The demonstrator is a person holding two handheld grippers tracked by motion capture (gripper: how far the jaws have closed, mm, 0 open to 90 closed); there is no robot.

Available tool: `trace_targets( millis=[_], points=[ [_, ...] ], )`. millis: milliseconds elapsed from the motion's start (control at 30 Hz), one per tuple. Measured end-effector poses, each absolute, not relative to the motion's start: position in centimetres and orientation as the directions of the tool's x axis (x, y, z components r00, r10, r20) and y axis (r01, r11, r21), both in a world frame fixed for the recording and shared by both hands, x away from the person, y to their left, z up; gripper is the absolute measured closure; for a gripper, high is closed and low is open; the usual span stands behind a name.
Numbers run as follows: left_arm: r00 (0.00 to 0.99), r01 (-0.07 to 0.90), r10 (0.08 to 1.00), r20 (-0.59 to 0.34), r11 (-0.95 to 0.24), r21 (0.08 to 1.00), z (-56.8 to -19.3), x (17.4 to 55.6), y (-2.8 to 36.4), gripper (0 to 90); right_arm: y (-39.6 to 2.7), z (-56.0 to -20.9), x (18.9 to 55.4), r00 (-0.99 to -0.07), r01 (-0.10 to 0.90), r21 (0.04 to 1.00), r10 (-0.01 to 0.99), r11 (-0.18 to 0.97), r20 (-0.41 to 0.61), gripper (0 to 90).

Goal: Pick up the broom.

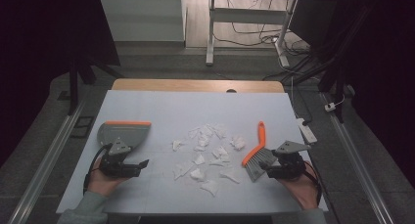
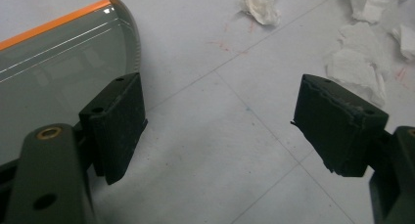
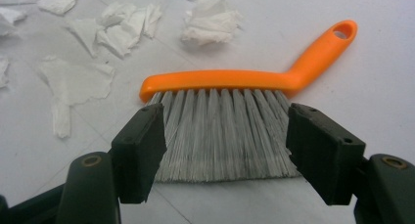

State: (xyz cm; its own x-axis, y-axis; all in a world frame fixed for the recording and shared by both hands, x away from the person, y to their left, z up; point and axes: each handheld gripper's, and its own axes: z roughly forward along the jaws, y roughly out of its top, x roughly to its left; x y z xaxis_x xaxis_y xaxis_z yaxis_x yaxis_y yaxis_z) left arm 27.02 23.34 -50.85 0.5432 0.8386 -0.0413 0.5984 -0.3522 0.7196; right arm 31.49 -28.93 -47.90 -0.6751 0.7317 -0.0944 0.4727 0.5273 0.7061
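Across the middle of the high view, torn and crumpled scraps of white tissue paper [image 1: 208, 155] were seen scattered loose over the pale blue-white table sheet [image 1: 161, 106], none of them gathered into a heap and none lying in the pan. At centre left of that frame the grey plastic dustpan with an orange lip [image 1: 122, 132] lay flat on the sheet, well apart from the scraps. At centre right the small hand brush with an orange plastic handle and grey bristles [image 1: 258, 153] lay on its side, just beside the right edge of the paper.

Sweeping was judged not yet begun: both tools lay ungrasped, and every step of gathering and lifting the paper was left to do.

At lower left of the high view the left gripper [image 1: 139, 164] was held low over the sheet, just below the dustpan. Its jaws were spread wide in the left gripper view, with bare sheet between them and the dustpan's curved edge [image 2: 63, 62] at upper left, beside the left jaw; nothing was grasped.

At lower right of the high view the right gripper [image 1: 266, 171] was brought up to the brush. Its jaws stood parted in the right gripper view, one at either side of the grey bristles [image 3: 222, 136], not clamped on them
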Motion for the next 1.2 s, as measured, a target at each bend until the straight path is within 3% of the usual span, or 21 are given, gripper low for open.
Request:
trace_targets(
  millis=[167, 567, 967, 1200],
  points=[
    [0.550, 0.594, 0.834, -0.035, -0.362, 0.718, -50.8, 26.9, 23.2, 20.4, -28.5, -46.7, 32.2, -0.624, 0.529, 0.693, 0.778, 0.490, -0.074, 31.5],
    [0.552, 0.590, 0.833, -0.038, -0.358, 0.723, -50.7, 26.7, 23.3, 20.5, -25.7, -44.8, 38.6, -0.524, 0.729, 0.506, 0.852, 0.461, -0.021, 30.7],
    [0.557, 0.585, 0.830, -0.033, -0.364, 0.725, -50.7, 26.6, 23.1, 20.5, -24.4, -46.1, 43.5, -0.394, 0.865, 0.333, 0.919, 0.375, -0.012, 29.9],
    [0.553, 0.587, 0.832, -0.038, -0.357, 0.726, -50.7, 26.6, 23.4, 20.6, -24.7, -47.7, 44.7, -0.311, 0.916, 0.263, 0.950, 0.304, -0.016, 35.1]
  ],
)
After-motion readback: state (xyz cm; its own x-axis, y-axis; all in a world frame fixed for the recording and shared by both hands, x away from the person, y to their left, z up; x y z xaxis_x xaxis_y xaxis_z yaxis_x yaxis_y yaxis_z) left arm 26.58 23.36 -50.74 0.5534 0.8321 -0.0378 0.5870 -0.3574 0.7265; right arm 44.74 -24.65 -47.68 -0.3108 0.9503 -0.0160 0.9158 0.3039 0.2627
